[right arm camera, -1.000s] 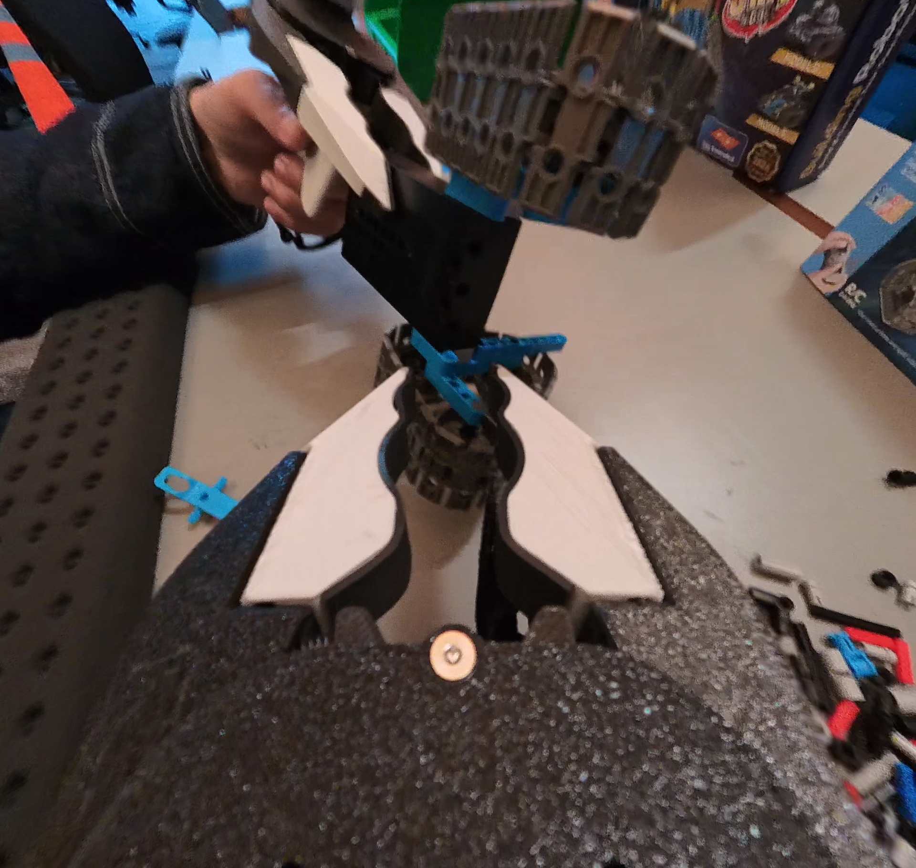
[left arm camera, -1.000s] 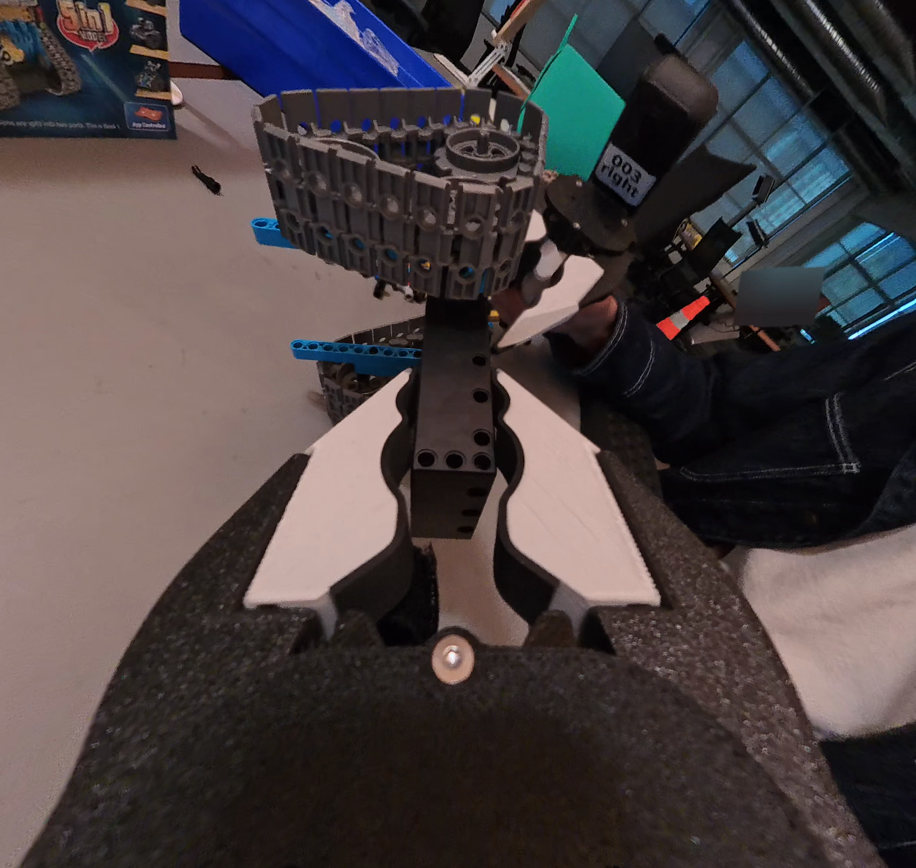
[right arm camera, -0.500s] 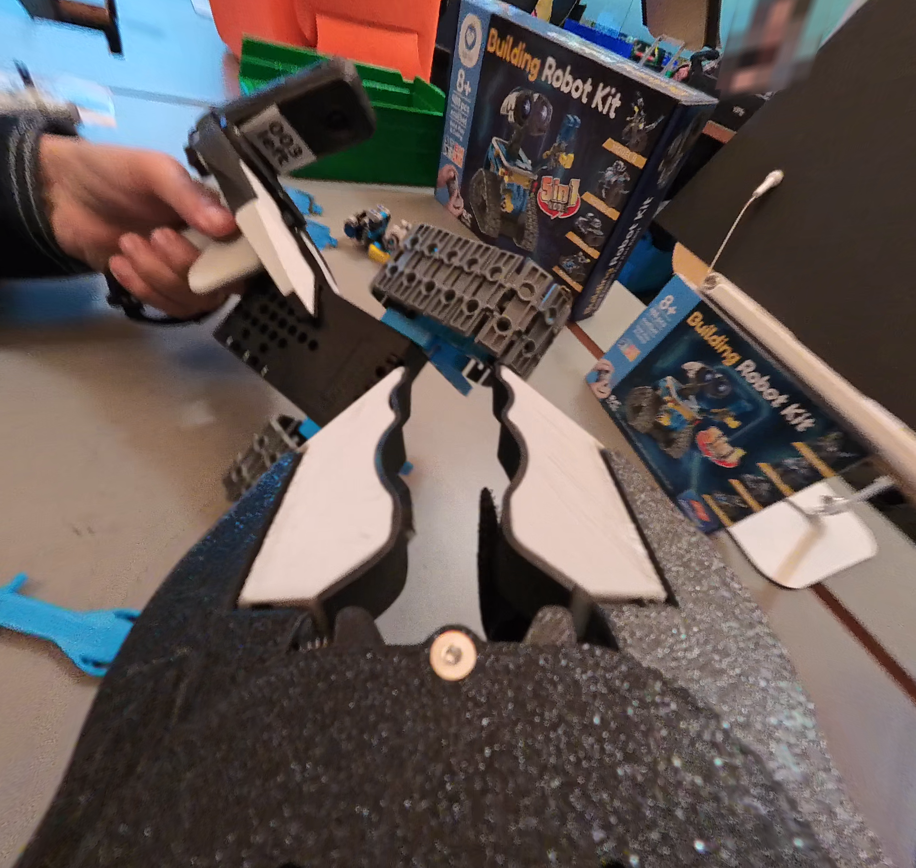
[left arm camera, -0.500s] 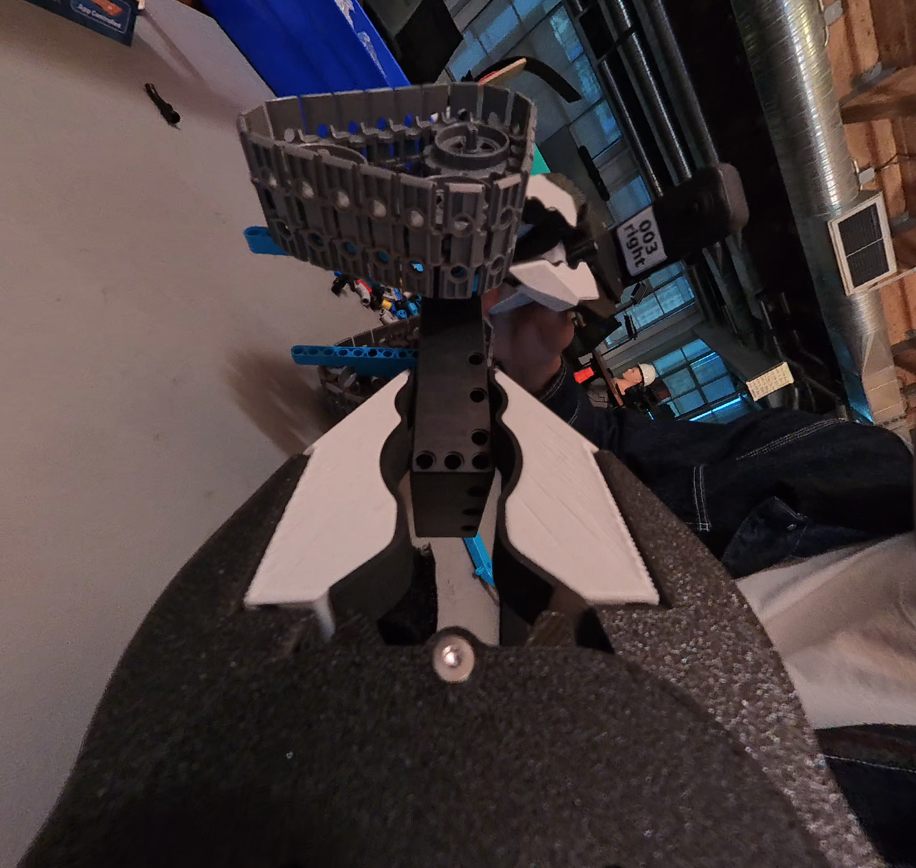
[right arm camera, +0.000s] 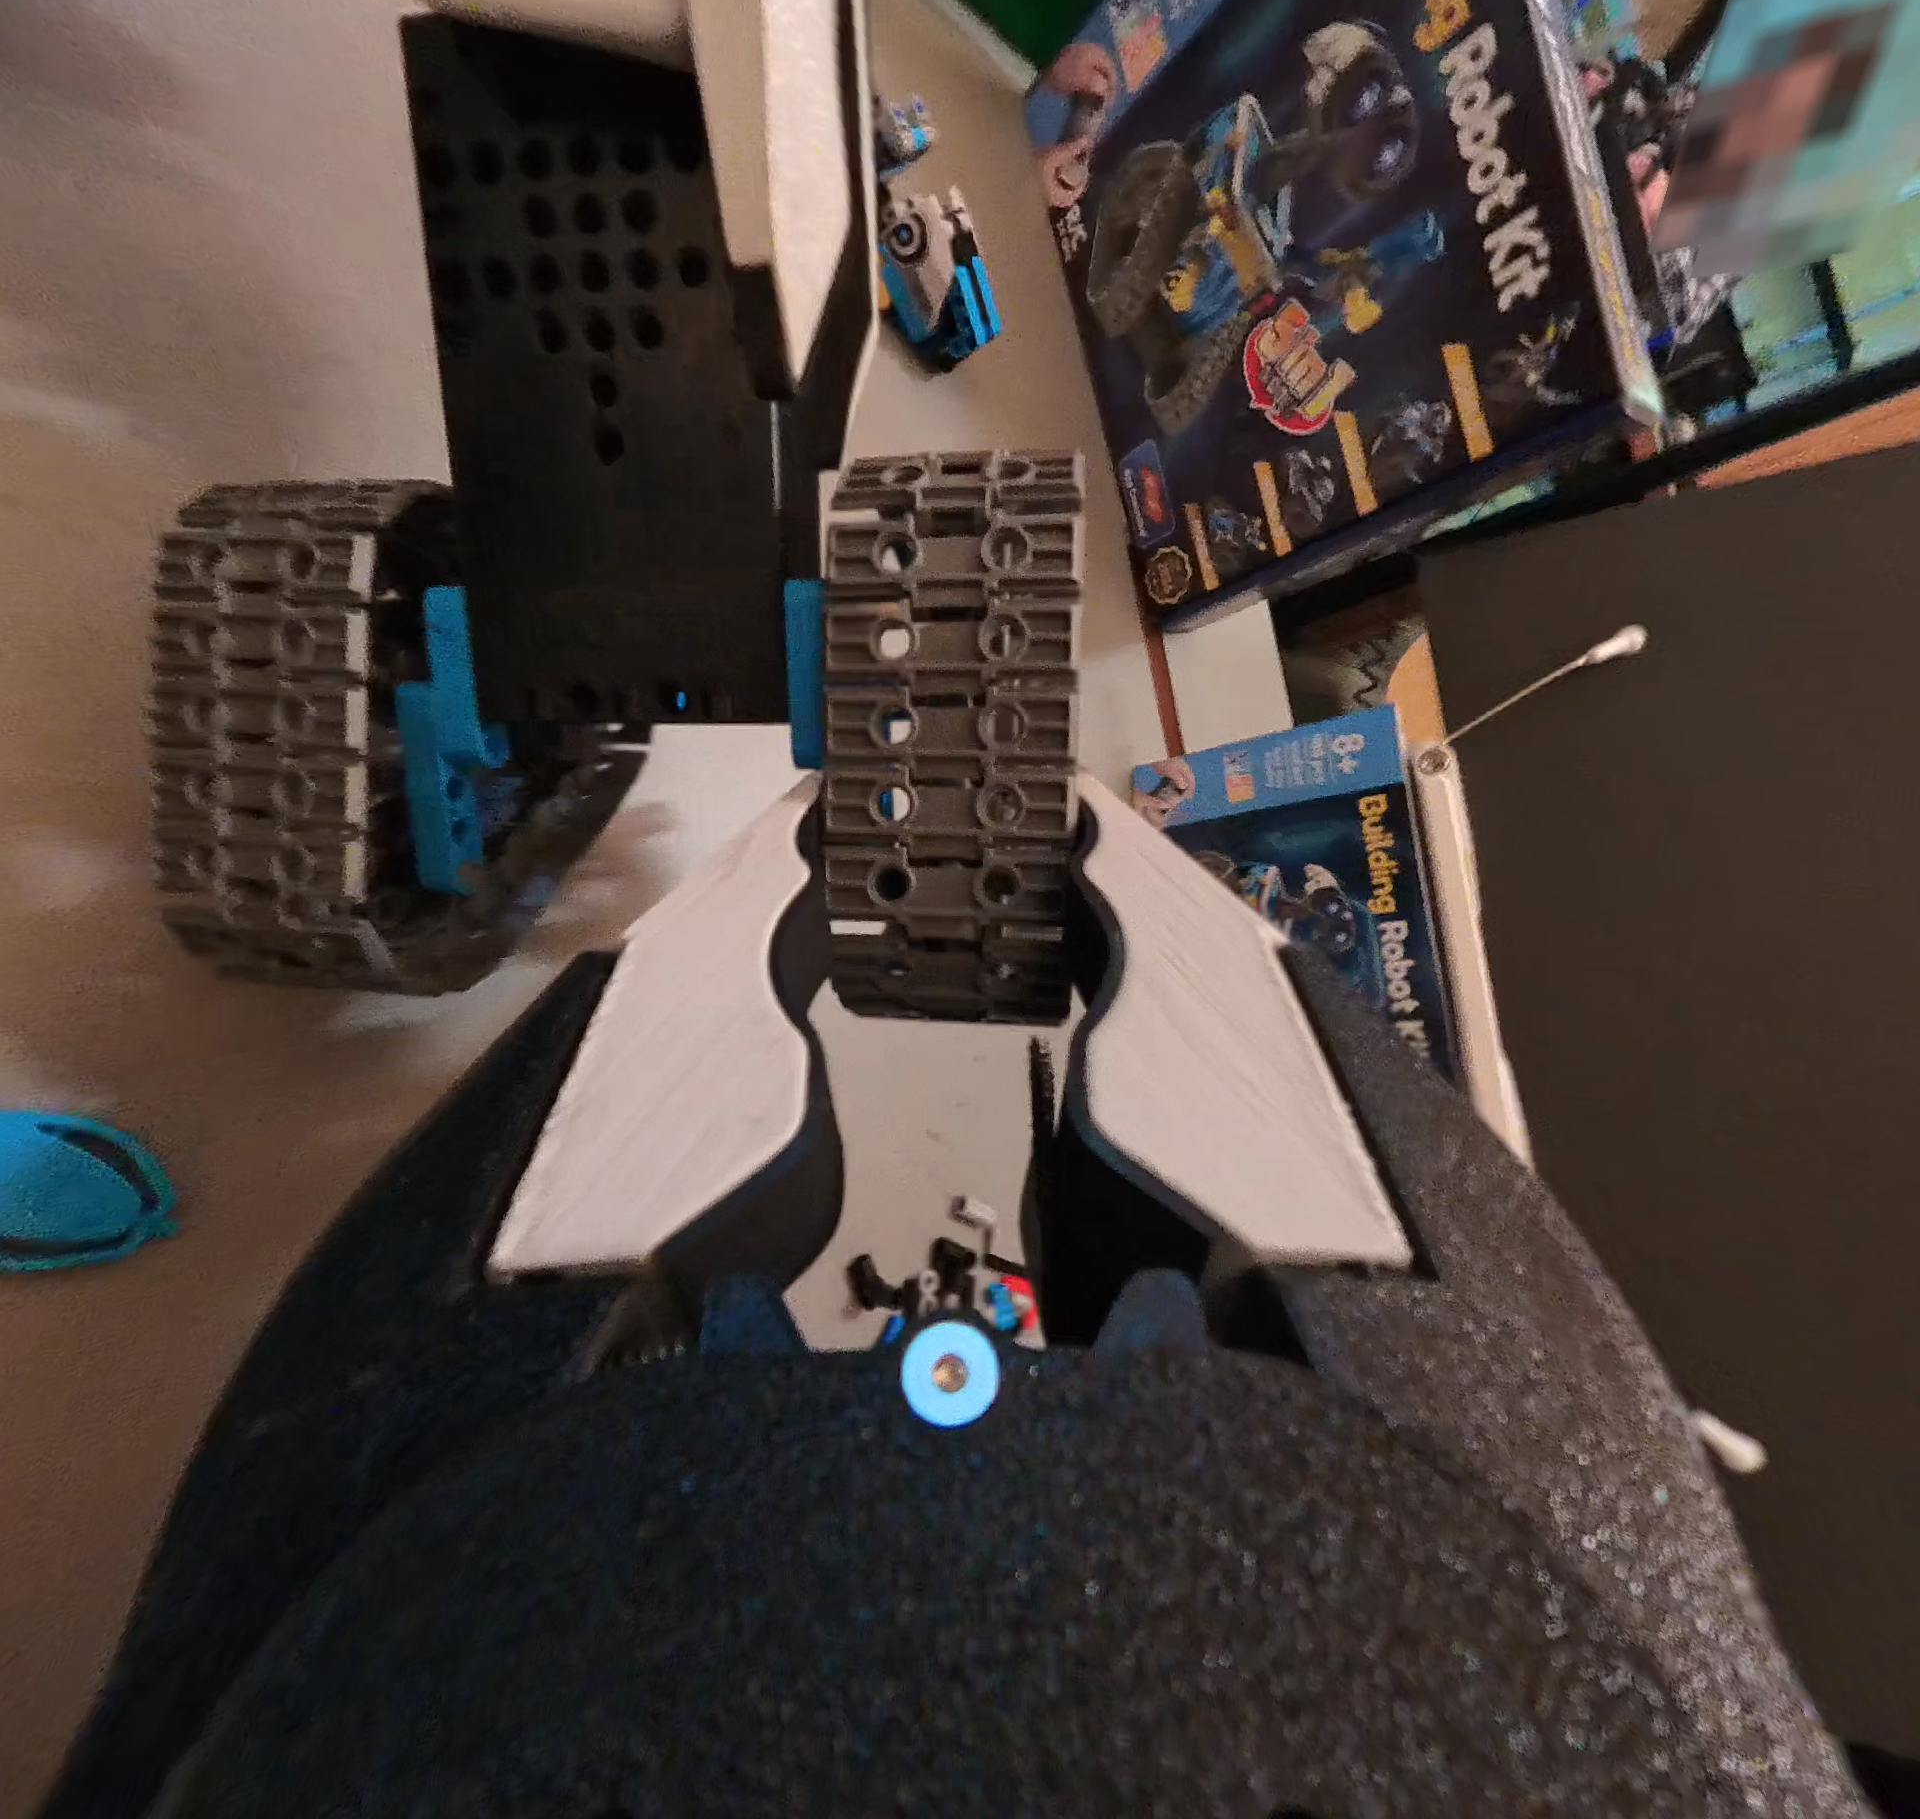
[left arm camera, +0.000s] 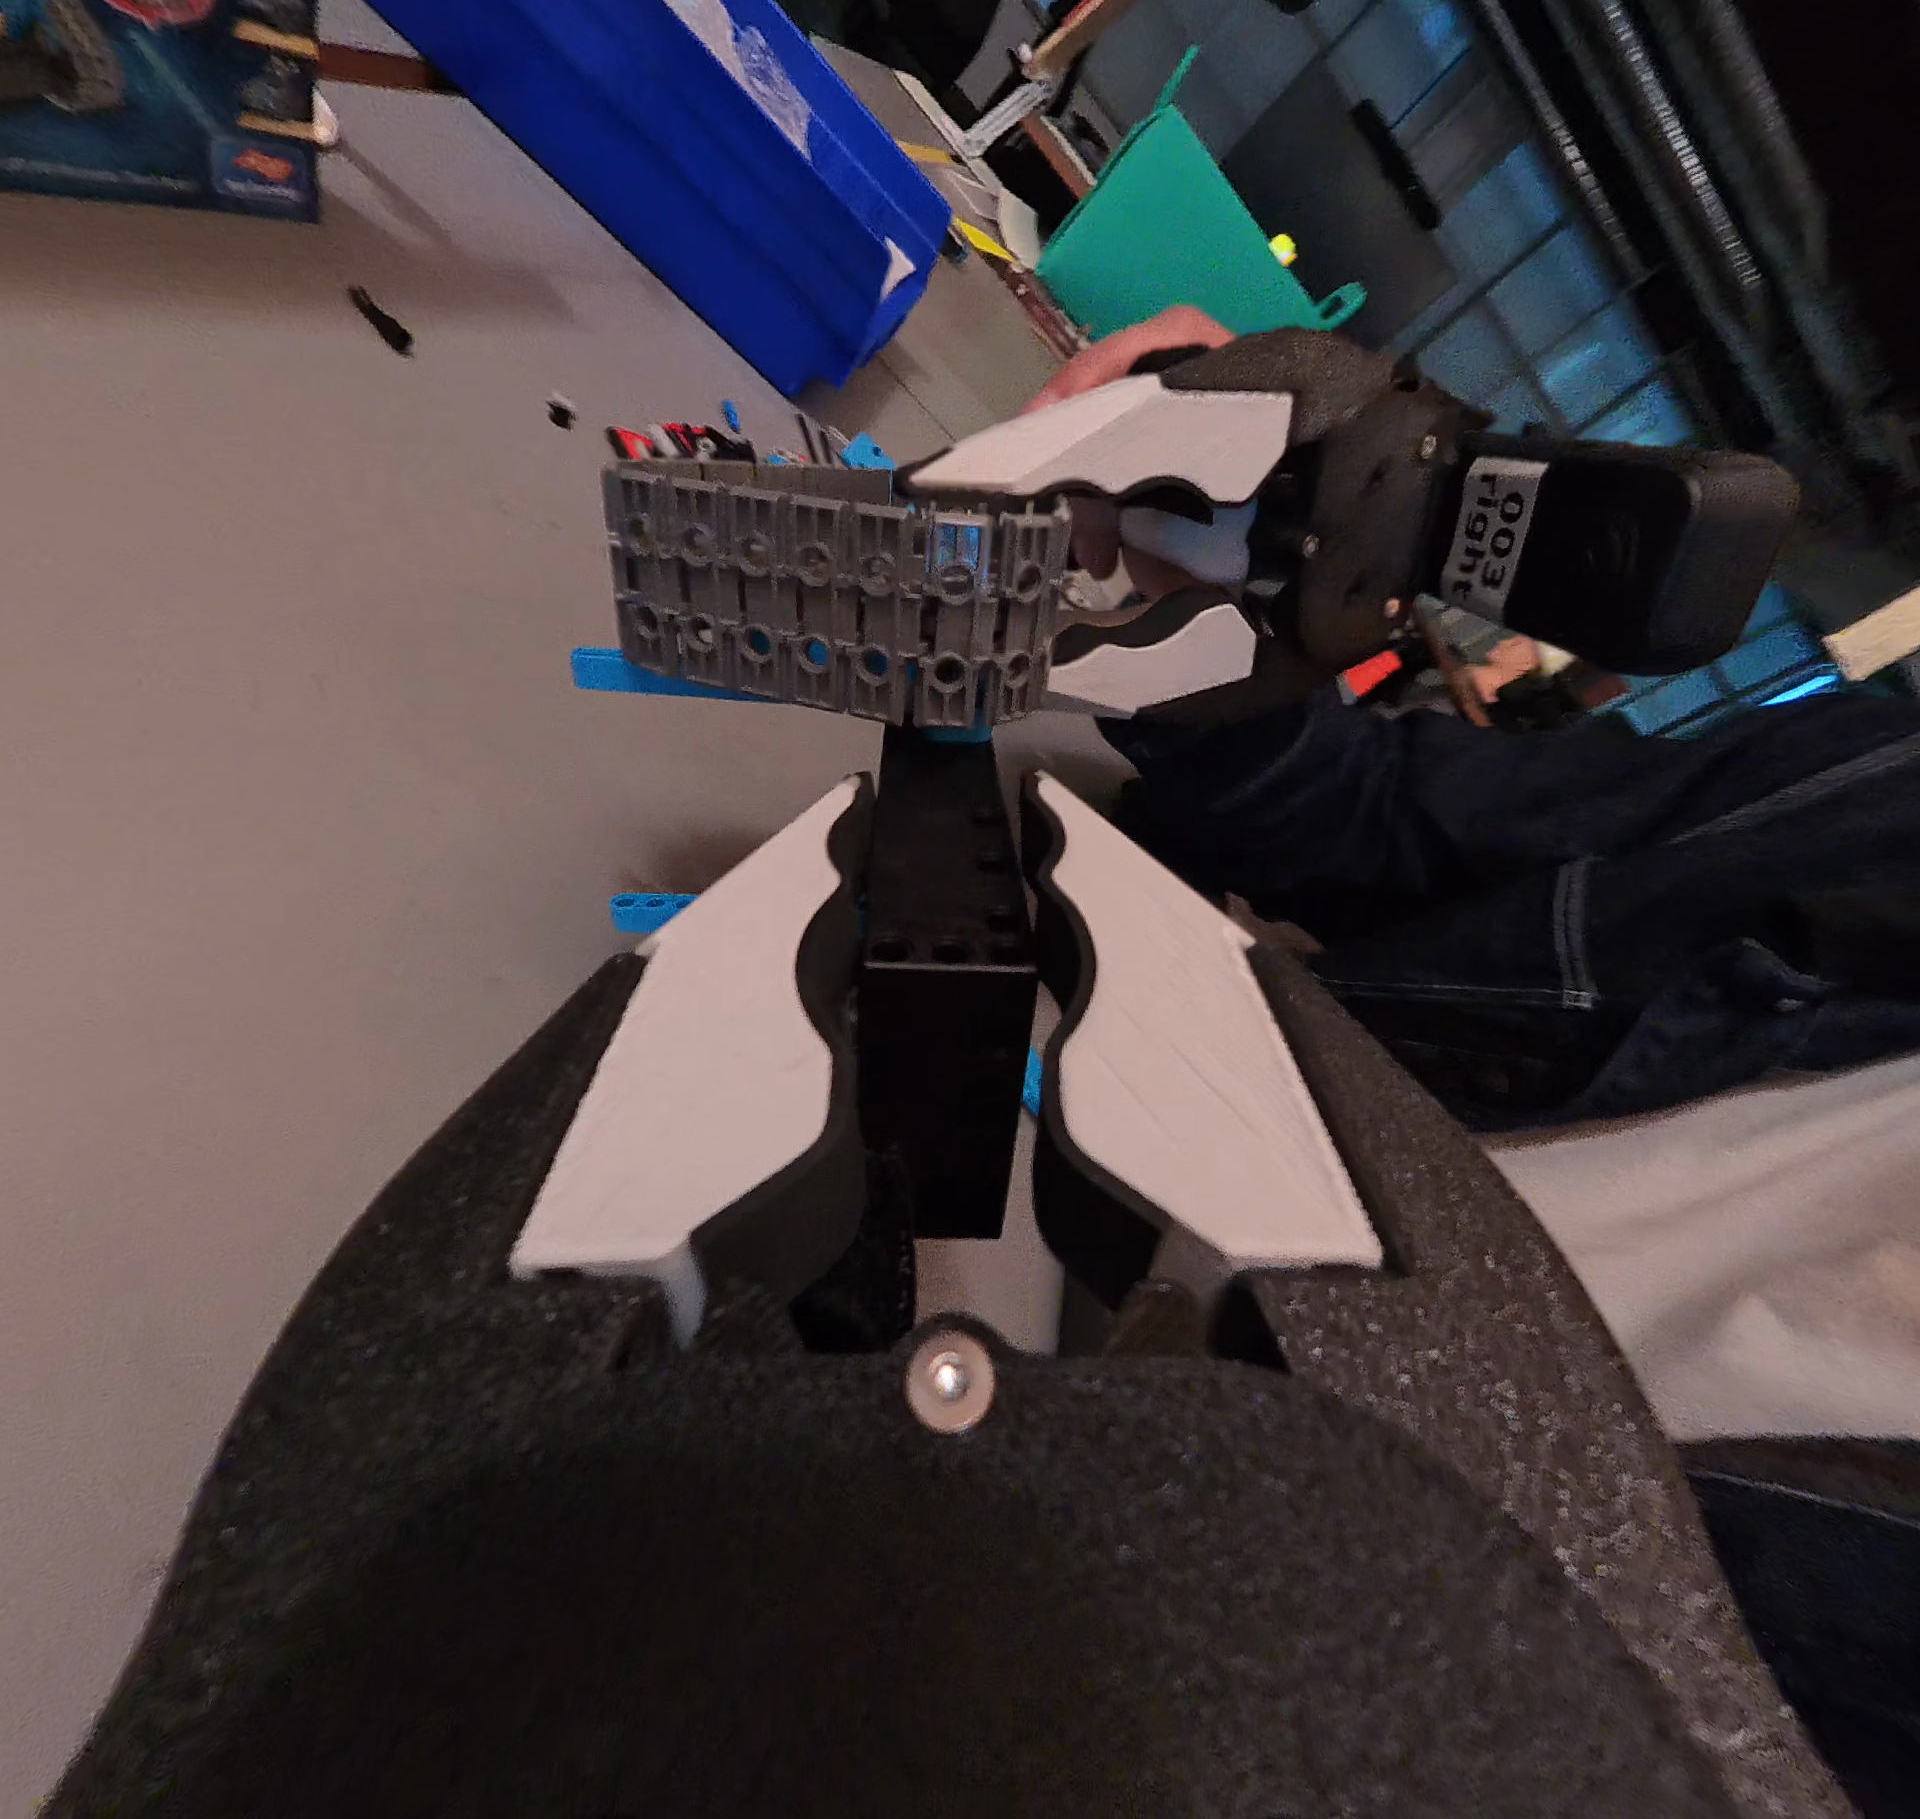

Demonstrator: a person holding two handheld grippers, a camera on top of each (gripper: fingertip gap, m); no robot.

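Black perforated block [left arm camera: 943, 990] clamped in the left claw [left arm camera: 943, 803] and held above the table [left arm camera: 208, 730], one grey track [right arm camera: 948, 730] mounted beside it lying between the right claw's [right arm camera: 948, 834] part-open jaws, contact unclear; second track [right arm camera: 270, 730] alongside.

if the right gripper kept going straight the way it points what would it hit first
The right gripper already has the grey track loop between its fingers, so going straight on would push it farther along that loop. Beyond it lies the left gripper's white finger; depth there is unclear.
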